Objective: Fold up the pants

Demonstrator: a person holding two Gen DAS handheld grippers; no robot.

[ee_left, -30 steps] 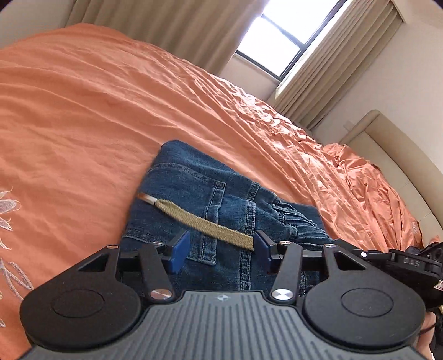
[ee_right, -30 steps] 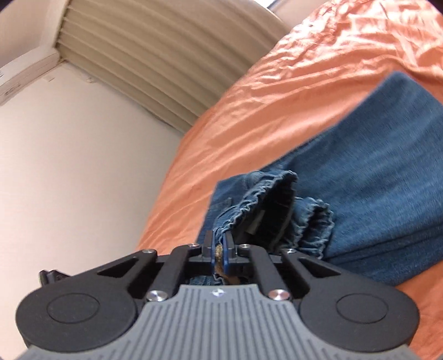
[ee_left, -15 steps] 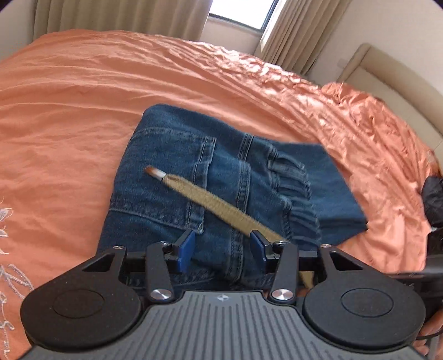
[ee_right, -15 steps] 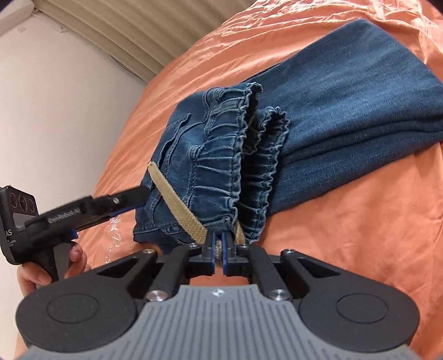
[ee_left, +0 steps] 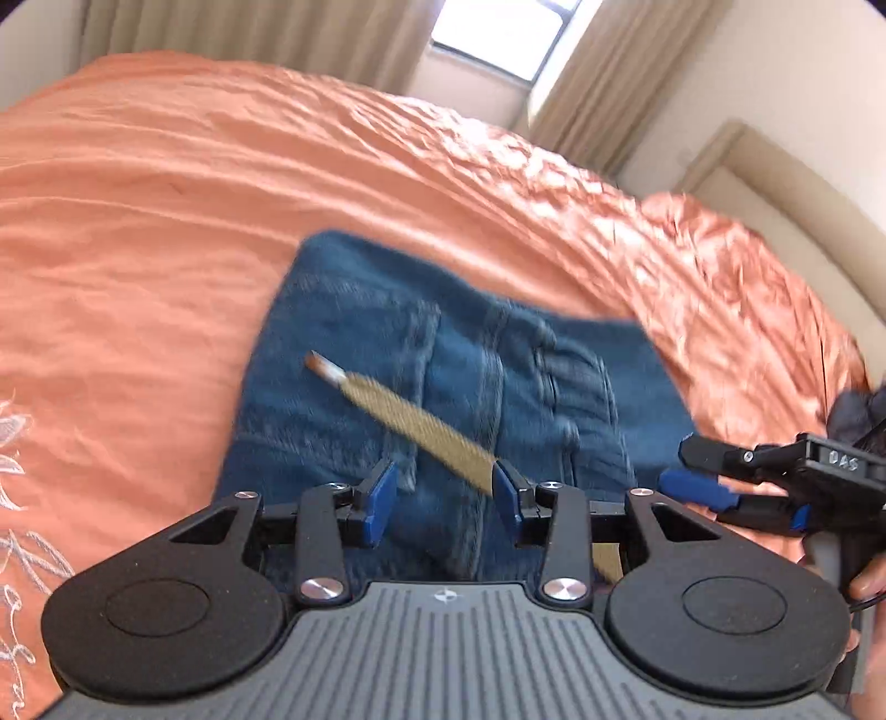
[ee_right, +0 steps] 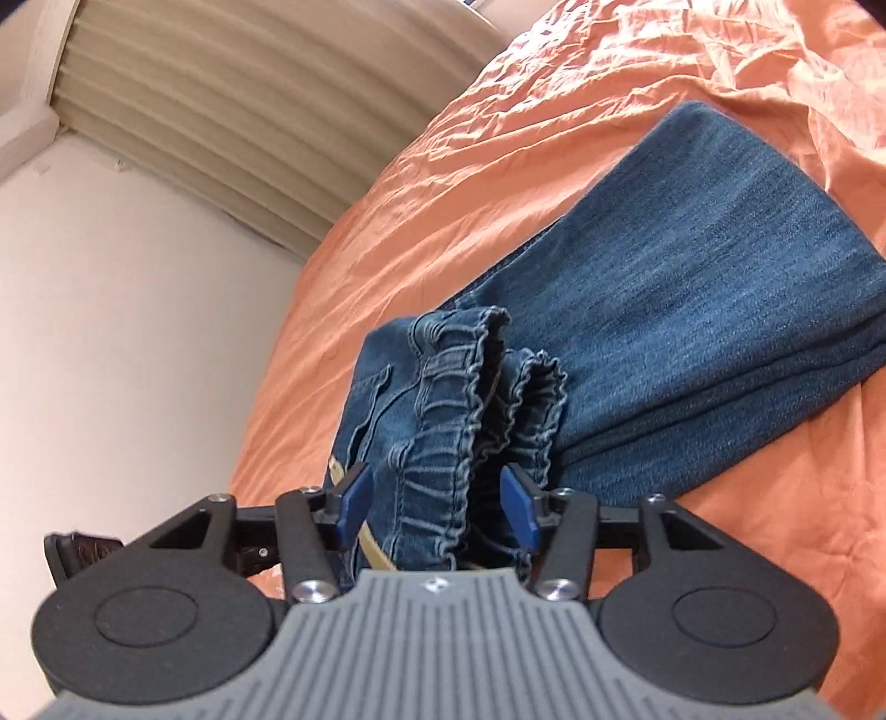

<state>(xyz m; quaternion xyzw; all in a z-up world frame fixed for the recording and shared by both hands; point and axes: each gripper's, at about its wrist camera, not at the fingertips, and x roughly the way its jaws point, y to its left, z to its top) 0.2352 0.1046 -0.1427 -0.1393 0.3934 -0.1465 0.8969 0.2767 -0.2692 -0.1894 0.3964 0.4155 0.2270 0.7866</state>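
Observation:
Folded blue jeans [ee_left: 343,343] lie on the orange bed cover [ee_left: 166,221], back pocket up. A tan drawstring [ee_left: 410,421] runs across them to the right pad of my left gripper [ee_left: 443,487]. Its jaws are closing, still apart, with denim below and nothing pressed. At the right edge my right gripper [ee_left: 692,471] reaches in, with a hand [ee_left: 869,576] behind it. In the right wrist view my right gripper [ee_right: 437,498] is opening. The gathered waistband [ee_right: 443,443] stands between its pads, unpinched. The drawstring [ee_right: 371,548] lies loose by the left pad. The folded legs [ee_right: 692,288] stretch away.
A beige headboard [ee_left: 775,177] rises at the right, with crumpled orange cover before it. Curtains [ee_left: 249,33] and a window [ee_left: 498,33] stand behind the bed. In the right wrist view a pale wall [ee_right: 111,332] borders the bed's left side.
My right gripper let go of the drawstring and spread its jaws around the waistband while sinking. The left jaws narrowed a little. The jeans settled flat on the bed.

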